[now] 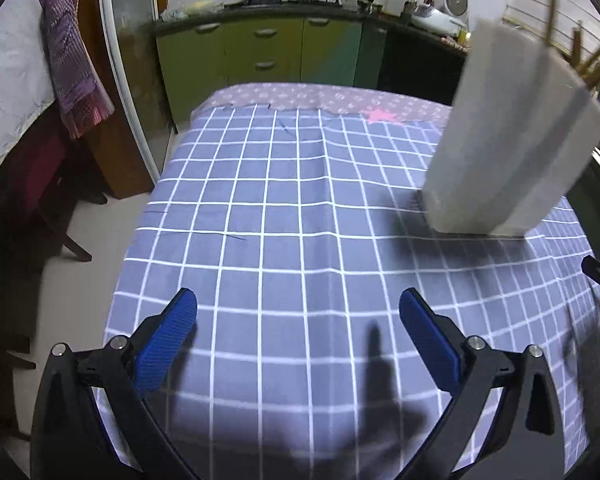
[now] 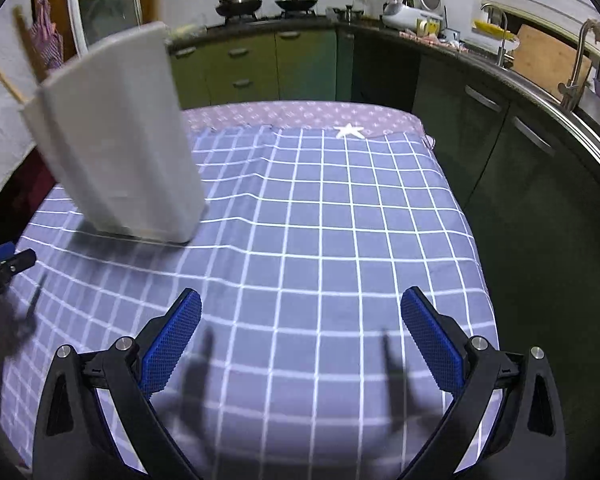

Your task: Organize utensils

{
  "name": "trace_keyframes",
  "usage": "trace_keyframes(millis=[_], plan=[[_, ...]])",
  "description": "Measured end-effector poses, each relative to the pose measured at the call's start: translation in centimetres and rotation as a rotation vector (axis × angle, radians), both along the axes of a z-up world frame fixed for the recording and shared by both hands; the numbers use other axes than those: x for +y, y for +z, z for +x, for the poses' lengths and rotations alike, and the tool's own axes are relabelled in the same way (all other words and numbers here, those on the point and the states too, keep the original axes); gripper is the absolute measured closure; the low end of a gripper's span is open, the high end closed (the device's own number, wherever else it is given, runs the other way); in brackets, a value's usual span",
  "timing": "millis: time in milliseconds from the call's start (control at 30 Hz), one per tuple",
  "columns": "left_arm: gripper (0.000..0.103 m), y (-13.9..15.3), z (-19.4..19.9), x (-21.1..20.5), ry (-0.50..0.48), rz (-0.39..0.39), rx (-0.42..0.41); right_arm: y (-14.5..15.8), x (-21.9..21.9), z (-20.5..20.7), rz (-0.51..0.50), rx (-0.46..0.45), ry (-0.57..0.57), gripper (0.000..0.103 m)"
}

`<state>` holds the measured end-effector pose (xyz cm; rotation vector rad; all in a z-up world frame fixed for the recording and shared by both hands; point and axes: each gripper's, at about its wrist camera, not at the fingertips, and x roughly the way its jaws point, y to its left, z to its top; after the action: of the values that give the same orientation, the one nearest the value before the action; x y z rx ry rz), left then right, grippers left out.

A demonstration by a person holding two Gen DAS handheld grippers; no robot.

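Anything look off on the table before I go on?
Nothing is spilled or broken. The white utensil holder appears to lean in both views, likely fisheye distortion, with chopsticks sticking out of its top. The checked cloth has a few ripples. Left gripper and right gripper are open and empty.

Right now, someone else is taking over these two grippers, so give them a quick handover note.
Left gripper: jaws open, empty, above the checked tablecloth.
Right gripper: jaws open, empty, also over the cloth.
The white utensil holder stands on the table between the two views, with chopsticks sticking out of its top.
No loose utensils show clearly on the cloth; a dark blurred shape near the near edge cannot be identified. Check there before finishing.
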<state>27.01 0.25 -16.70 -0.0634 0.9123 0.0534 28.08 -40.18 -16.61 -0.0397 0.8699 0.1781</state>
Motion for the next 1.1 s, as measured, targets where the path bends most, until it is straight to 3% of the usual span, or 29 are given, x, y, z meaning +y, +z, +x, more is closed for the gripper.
trace_keyframes(millis=[333,1100], plan=[[0.007,-2.0,3.2,-0.4,-0.012,0.028,0.038,-3.2,0.0,3.5,-0.036,0.068,-0.013,0.005],[0.005,-2.0,3.9,-0.5,0.024,0.029,0.032,-3.2,0.0,3.7,-0.032,0.073,-0.016,0.004]])
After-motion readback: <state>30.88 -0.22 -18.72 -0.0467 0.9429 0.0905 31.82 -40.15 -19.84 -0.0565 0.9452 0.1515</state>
